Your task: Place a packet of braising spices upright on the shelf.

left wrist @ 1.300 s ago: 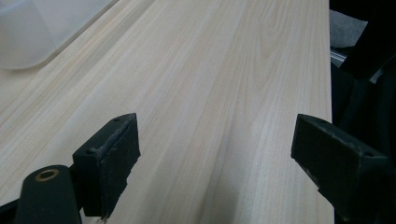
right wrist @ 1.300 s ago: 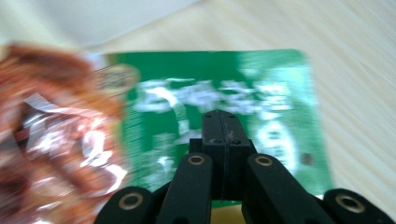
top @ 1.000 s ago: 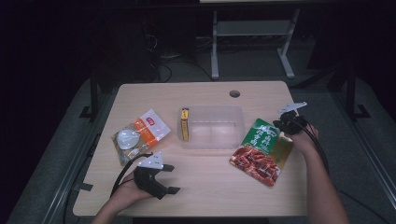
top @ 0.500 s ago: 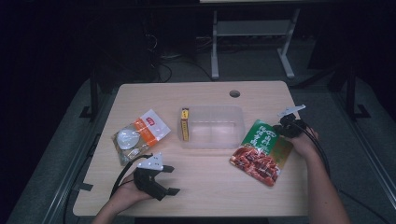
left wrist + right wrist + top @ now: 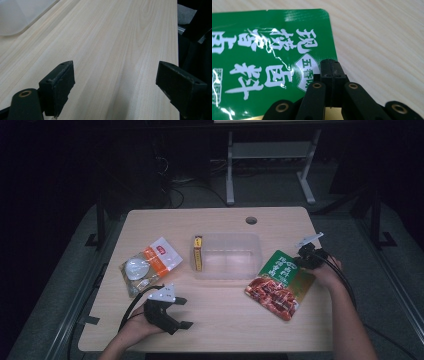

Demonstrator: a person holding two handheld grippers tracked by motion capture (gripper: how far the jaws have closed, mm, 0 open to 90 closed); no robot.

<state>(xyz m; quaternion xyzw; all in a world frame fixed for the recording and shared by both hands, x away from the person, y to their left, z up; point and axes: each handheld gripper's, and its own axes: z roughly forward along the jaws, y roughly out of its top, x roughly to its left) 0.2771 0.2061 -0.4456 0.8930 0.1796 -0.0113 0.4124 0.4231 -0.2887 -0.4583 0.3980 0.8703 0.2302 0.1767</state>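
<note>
On the wooden surface (image 5: 220, 315), items by size, largest first. Clear plastic tub (image 5: 227, 256): centre, toward the far half. Green and red food pouch (image 5: 279, 282): right of the tub, lying flat, its far right edge clamped between the shut fingers of the right gripper (image 5: 303, 256). White and orange packet (image 5: 149, 265): left of the tub, flat. Left gripper (image 5: 181, 312): near left, fingers wide apart over bare wood, holding nothing. Small yellow box (image 5: 198, 253): standing against the tub's left wall.
</note>
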